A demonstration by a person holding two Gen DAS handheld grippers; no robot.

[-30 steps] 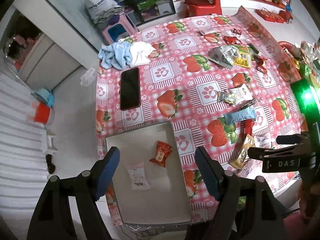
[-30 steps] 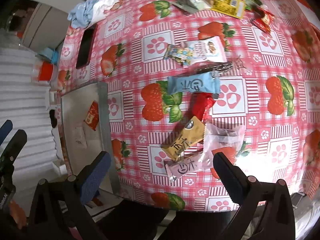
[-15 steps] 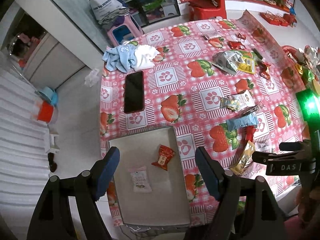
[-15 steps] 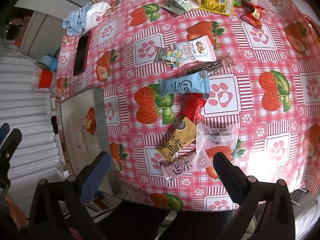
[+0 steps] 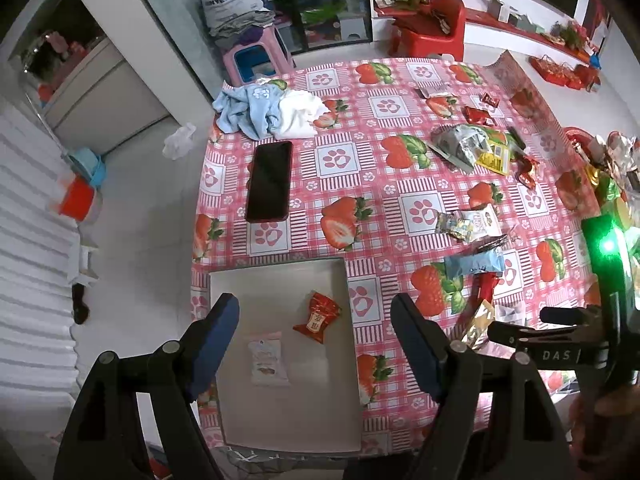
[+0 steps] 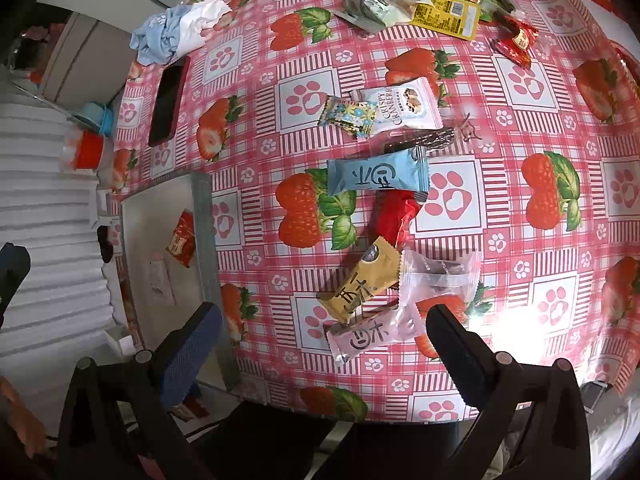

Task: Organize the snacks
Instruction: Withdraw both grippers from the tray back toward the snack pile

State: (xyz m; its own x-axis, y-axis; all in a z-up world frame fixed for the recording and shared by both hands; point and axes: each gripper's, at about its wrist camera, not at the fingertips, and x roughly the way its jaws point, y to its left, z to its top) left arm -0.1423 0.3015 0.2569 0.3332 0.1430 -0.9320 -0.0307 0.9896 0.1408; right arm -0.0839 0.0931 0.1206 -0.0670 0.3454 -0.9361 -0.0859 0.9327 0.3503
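This looks like a home room: a strawberry-print tablecloth (image 5: 360, 184), a pink plastic stool (image 5: 256, 60), a glass cabinet (image 5: 320, 0) and a red chair (image 5: 436, 28).

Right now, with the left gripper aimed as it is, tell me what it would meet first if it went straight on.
The left gripper is open and empty over the grey tray. Going straight on, it would probably meet the red snack packet lying in the tray between its fingers, or the tray floor beside it; depth is hard to judge through the fisheye.
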